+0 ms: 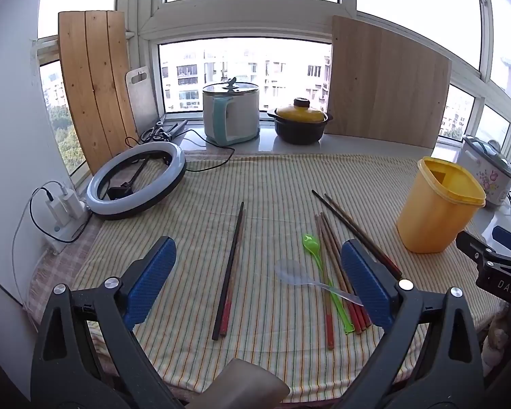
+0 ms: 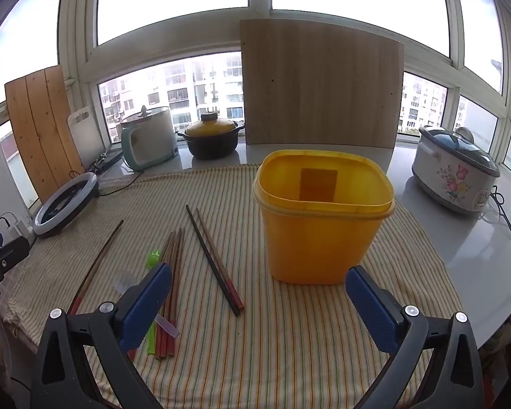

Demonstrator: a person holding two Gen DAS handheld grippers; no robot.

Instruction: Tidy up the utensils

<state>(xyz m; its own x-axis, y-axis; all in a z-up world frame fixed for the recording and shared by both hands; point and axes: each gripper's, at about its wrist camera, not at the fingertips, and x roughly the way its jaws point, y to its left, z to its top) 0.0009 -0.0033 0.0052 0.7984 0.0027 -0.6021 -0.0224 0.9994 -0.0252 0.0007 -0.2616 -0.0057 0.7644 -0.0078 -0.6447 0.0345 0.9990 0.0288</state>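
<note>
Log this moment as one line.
left gripper open, empty | right gripper open, empty | yellow plastic tub upright | chopsticks, spoons on striped cloth

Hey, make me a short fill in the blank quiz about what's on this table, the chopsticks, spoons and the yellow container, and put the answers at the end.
1. The yellow container stands upright on the striped cloth and holds ____ utensils.
2. The green spoon lies beside a ____ plastic spoon.
3. Both the left gripper and the right gripper have their jaws ____.
4. One pair of chopsticks lies apart, to the ____ of the spoons in the left wrist view.

Answers: no; clear; open; left
</note>
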